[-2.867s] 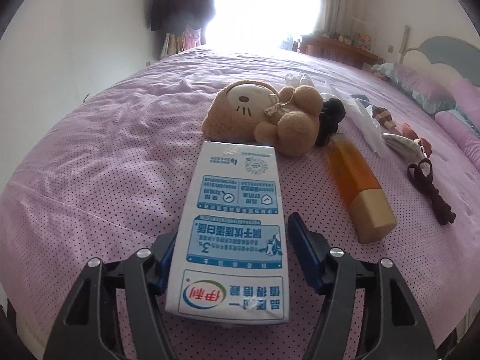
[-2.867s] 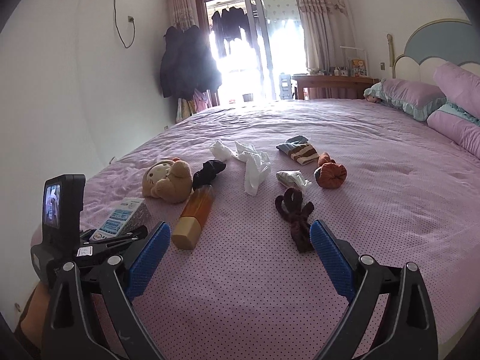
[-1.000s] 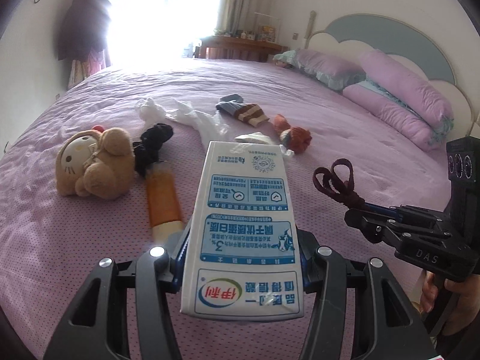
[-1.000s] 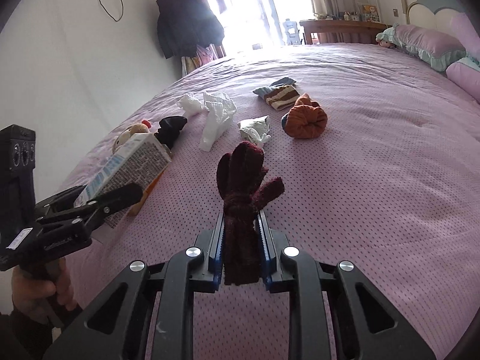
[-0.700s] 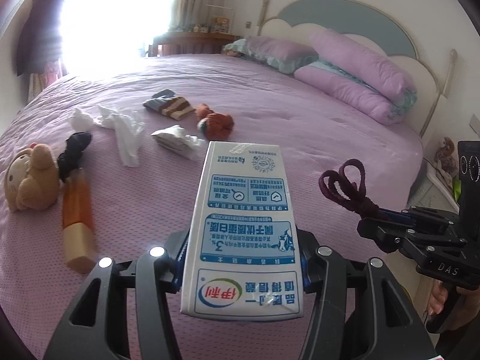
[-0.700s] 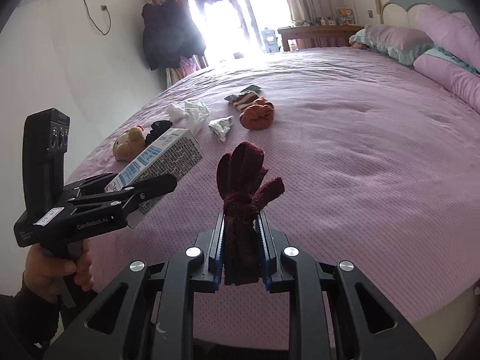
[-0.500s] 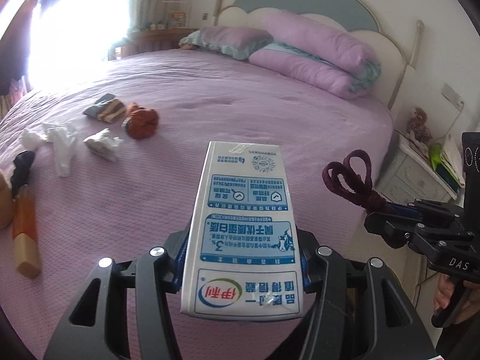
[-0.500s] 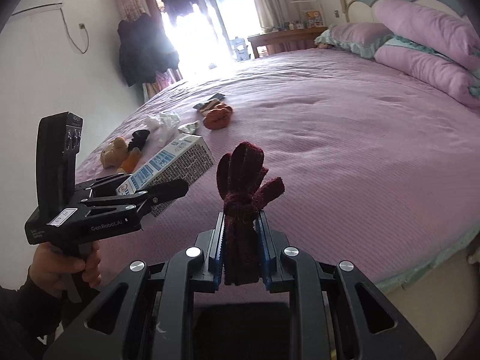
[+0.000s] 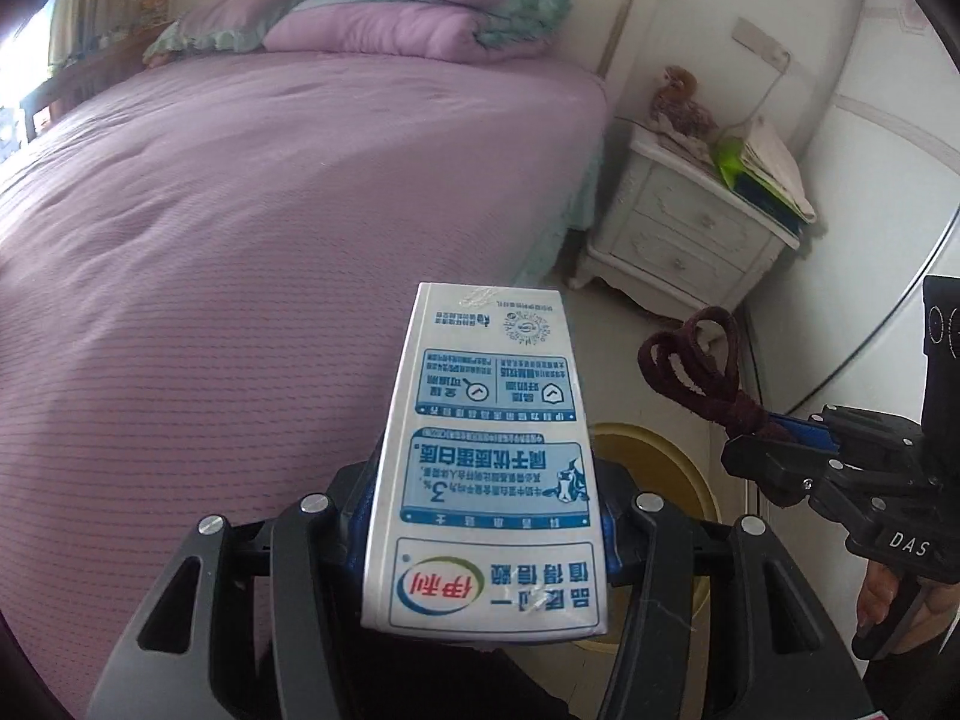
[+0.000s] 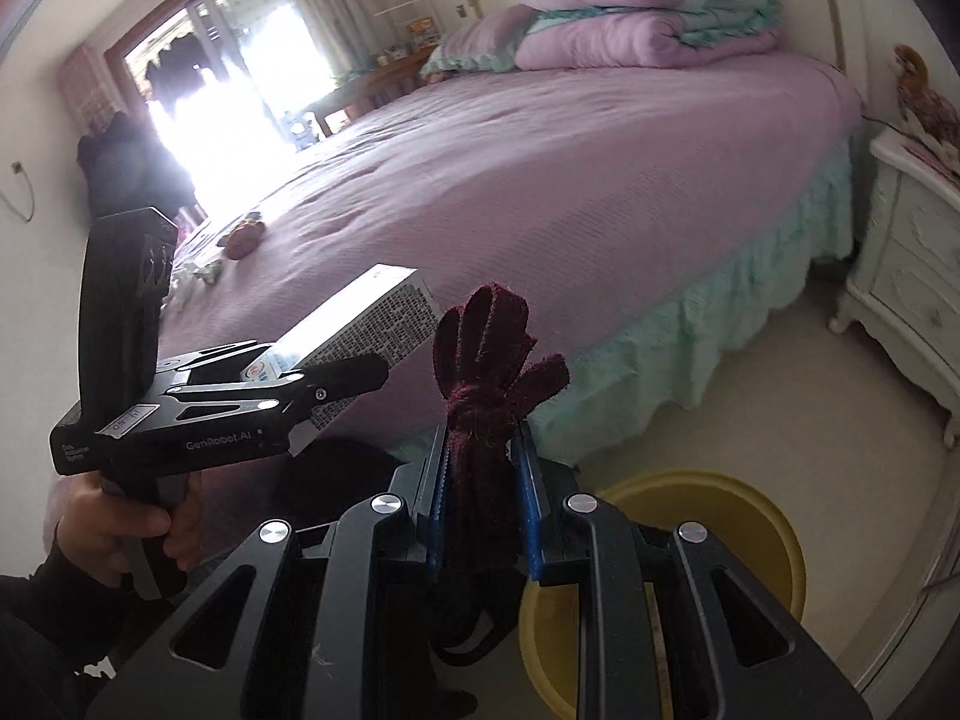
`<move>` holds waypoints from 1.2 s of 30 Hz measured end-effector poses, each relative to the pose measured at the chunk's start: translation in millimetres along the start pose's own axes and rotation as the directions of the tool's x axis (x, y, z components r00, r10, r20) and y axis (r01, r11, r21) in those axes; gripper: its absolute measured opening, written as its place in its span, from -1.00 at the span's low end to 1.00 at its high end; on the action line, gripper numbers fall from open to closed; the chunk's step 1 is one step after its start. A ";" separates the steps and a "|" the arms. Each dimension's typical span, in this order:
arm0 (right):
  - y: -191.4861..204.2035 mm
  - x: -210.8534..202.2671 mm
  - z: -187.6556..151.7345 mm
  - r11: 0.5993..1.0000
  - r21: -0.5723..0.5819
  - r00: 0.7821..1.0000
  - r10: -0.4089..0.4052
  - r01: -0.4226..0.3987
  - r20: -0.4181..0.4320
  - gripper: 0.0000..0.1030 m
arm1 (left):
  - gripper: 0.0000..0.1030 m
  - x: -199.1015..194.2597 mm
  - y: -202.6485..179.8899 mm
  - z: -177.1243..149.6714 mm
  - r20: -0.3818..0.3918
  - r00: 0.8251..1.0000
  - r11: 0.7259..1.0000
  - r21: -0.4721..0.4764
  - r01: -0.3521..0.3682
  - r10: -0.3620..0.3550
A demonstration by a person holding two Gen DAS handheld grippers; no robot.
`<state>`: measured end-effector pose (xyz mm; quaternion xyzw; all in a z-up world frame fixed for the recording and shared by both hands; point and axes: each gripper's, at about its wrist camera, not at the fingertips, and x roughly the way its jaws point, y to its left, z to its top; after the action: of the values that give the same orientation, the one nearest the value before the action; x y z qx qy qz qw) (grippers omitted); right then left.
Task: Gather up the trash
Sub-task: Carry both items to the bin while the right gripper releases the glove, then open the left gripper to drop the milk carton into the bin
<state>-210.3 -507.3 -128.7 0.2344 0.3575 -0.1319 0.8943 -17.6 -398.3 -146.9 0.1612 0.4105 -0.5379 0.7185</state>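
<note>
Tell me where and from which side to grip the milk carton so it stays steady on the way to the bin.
Grip the milk carton across its narrow flat sides near the base, coming end-on, as the left gripper does now; parallel faces suit flat pads.

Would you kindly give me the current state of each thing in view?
milk carton: clamped in the left gripper, off the bed.
dark red knotted cord: clamped in the right gripper.
yellow bin: open, on the floor.
nightstand: drawers closed.
</note>
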 end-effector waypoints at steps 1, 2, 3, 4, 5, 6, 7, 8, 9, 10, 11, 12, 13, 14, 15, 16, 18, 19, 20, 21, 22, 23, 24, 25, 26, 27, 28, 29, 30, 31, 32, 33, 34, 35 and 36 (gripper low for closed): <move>-9.6 -1.5 -7.8 0.999 0.030 1.000 -0.021 0.021 -0.007 -0.61 | 0.04 7.6 -6.9 -3.3 -0.019 1.000 1.000 0.013 0.012 -0.011; -18.5 -2.3 -15.3 0.997 0.063 0.999 -0.032 0.032 -0.013 -0.61 | 0.04 16.5 -14.5 -6.8 -0.045 0.999 0.999 0.025 0.030 -0.029; -25.2 -2.8 -21.6 0.995 0.089 0.999 -0.036 0.037 -0.020 -0.61 | 0.04 24.2 -20.5 -9.8 -0.067 0.997 0.998 0.032 0.047 -0.045; -32.1 -3.3 -28.6 0.993 0.113 0.999 -0.044 0.047 -0.027 -0.61 | 0.04 32.2 -26.9 -13.3 -0.090 0.994 0.997 0.039 0.064 -0.060; -37.7 -3.6 -34.8 0.990 0.129 0.998 -0.054 0.058 -0.035 -0.61 | 0.04 38.8 -32.8 -18.1 -0.108 0.992 0.996 0.044 0.076 -0.071; -42.4 -3.3 -41.1 0.987 0.141 0.997 -0.066 0.072 -0.047 -0.61 | 0.04 47.1 -39.6 -22.2 -0.131 0.988 0.995 0.051 0.090 -0.082; -46.5 -3.2 -47.8 0.985 0.150 0.995 -0.081 0.089 -0.059 -0.61 | 0.04 53.8 -44.8 -25.2 -0.149 0.985 0.993 0.058 0.101 -0.092; -51.9 -2.4 -53.3 0.982 0.157 0.993 -0.093 0.105 -0.078 -0.61 | 0.04 60.6 -50.0 -29.2 -0.168 0.981 0.992 0.063 0.112 -0.100; -56.0 -0.4 -58.2 0.979 0.165 0.990 -0.103 0.118 -0.099 -0.61 | 0.04 67.7 -55.6 -34.0 -0.188 0.976 0.990 0.069 0.122 -0.107; -59.3 2.4 -64.8 0.976 0.170 0.985 -0.114 0.135 -0.126 -0.61 | 0.04 73.1 -59.9 -38.2 -0.207 0.972 0.989 0.071 0.131 -0.114; -62.8 4.8 -71.6 0.973 0.174 0.981 -0.127 0.153 -0.150 -0.61 | 0.04 78.6 -64.0 -42.1 -0.229 0.966 0.987 0.072 0.143 -0.123; -66.8 6.6 -77.7 0.970 0.180 0.976 -0.134 0.165 -0.173 -0.61 | 0.04 83.4 -67.6 -45.7 -0.247 0.960 0.986 0.073 0.151 -0.129; -71.7 8.2 -83.4 0.964 0.192 0.971 -0.146 0.182 -0.192 -0.61 | 0.04 89.2 -71.9 -49.2 -0.266 0.955 0.985 0.077 0.155 -0.129; -77.2 9.2 -87.9 0.960 0.200 0.966 -0.155 0.197 -0.207 -0.61 | 0.04 94.0 -75.6 -51.1 -0.281 0.951 0.984 0.080 0.160 -0.132; -81.7 9.9 -92.3 0.955 0.211 0.962 -0.161 0.208 -0.220 -0.61 | 0.04 98.1 -78.9 -52.9 -0.293 0.947 0.983 0.082 0.163 -0.132; -85.2 10.6 -95.7 0.952 0.220 0.960 -0.161 0.212 -0.230 -0.58 | 0.04 102.0 -82.4 -54.1 -0.303 0.943 0.982 0.087 0.168 -0.135; -88.8 11.0 -97.7 0.944 0.228 0.953 -0.182 0.238 -0.240 -0.25 | 0.04 108.2 -88.0 -54.9 -0.313 0.941 0.980 0.101 0.172 -0.133; -92.0 11.5 -97.7 0.939 0.232 0.949 -0.198 0.255 -0.244 -0.09 | 0.04 112.5 -91.4 -55.1 -0.319 0.938 0.979 0.108 0.175 -0.133; -92.9 11.1 -98.3 0.936 0.226 0.945 -0.214 0.270 -0.247 0.01 | 0.04 117.9 -95.4 -55.3 -0.322 0.938 0.978 0.113 0.173 -0.129; -91.4 10.0 -99.9 0.934 0.218 0.942 -0.230 0.285 -0.244 0.01 | 0.04 121.3 -96.7 -55.4 -0.329 0.936 0.977 0.119 0.175 -0.127; -92.2 9.1 -101.2 0.932 0.218 0.941 -0.237 0.290 -0.241 0.01 | 0.04 124.1 -96.8 -55.6 -0.335 0.934 0.977 0.122 0.176 -0.126; -95.1 7.9 -103.1 0.932 0.227 0.944 -0.230 0.284 -0.237 0.01 | 0.04 126.0 -96.2 -56.6 -0.341 0.933 0.976 0.130 0.173 -0.120; -97.9 7.2 -104.1 0.931 0.236 0.946 -0.224 0.279 -0.233 0.01 | 0.04 129.1 -97.2 -58.2 -0.348 0.931 0.975 0.139 0.171 -0.113; -99.5 7.0 -104.4 0.930 0.240 0.947 -0.224 0.278 -0.231 0.01 | 0.04 133.4 -99.5 -58.7 -0.355 0.928 0.974 0.146 0.173 -0.111; -101.7 7.7 -103.6 0.930 0.241 0.947 -0.224 0.279 -0.231 0.01 | 0.04 138.6 -102.3 -58.5 -0.363 0.925 0.973 0.150 0.175 -0.110; -102.1 7.7 -104.6 0.930 0.243 0.947 -0.221 0.277 -0.231 0.01 | 0.04 141.8 -103.4 -58.9 -0.369 0.923 0.973 0.152 0.176 -0.110; -102.8 7.6 -104.8 0.930 0.246 0.948 -0.217 0.274 -0.234 0.01 | 0.04 145.1 -104.4 -59.8 -0.376 0.920 0.972 0.151 0.179 -0.111; -102.9 7.5 -104.6 0.930 0.246 0.947 -0.216 0.274 -0.237 0.01 | 0.04 146.0 -103.6 -60.6 -0.381 0.917 0.972 0.147 0.182 -0.114; -102.8 7.3 -104.9 0.930 0.244 0.946 -0.216 0.274 -0.240 0.01 | 0.04 148.3 -103.7 -61.0 -0.387 0.914 0.972 0.142 0.188 -0.121; -102.6 6.4 -105.4 0.930 0.244 0.946 -0.217 0.276 -0.242 0.01 | 0.04 150.4 -104.0 -61.3 -0.393 0.911 0.971 0.139 0.195 -0.127; -104.2 7.9 -104.3 0.929 0.247 0.945 -0.217 0.277 -0.243 0.01 | 0.04 152.3 -105.1 -61.6 -0.399 0.908 0.969 0.142 0.202 -0.131; -105.2 8.1 -104.6 0.928 0.250 0.945 -0.216 0.277 -0.244 0.01 | 0.05 153.9 -106.1 -62.2 -0.406 0.904 0.966 0.146 0.211 -0.137; -106.2 7.7 -104.7 0.927 0.253 0.945 -0.217 0.278 -0.244 0.01 | 0.05 156.8 -106.7 -62.3 -0.412 0.900 0.965 0.147 0.217 -0.140; -107.2 8.1 -104.5 0.925 0.255 0.944 -0.220 0.282 -0.244 0.01 | 0.10 158.4 -107.2 -62.5 -0.416 0.899 0.965 0.147 0.218 -0.139; -108.1 7.6 -104.7 0.924 0.256 0.944 -0.221 0.283 -0.245 0.01 | 0.31 160.4 -107.9 -62.7 -0.424 0.894 0.964 0.145 0.224 -0.144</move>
<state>-309.1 -546.5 -235.6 0.3264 0.4547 -0.2713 0.7830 -127.8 -498.6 -285.0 0.2984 0.5118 -0.5948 0.5434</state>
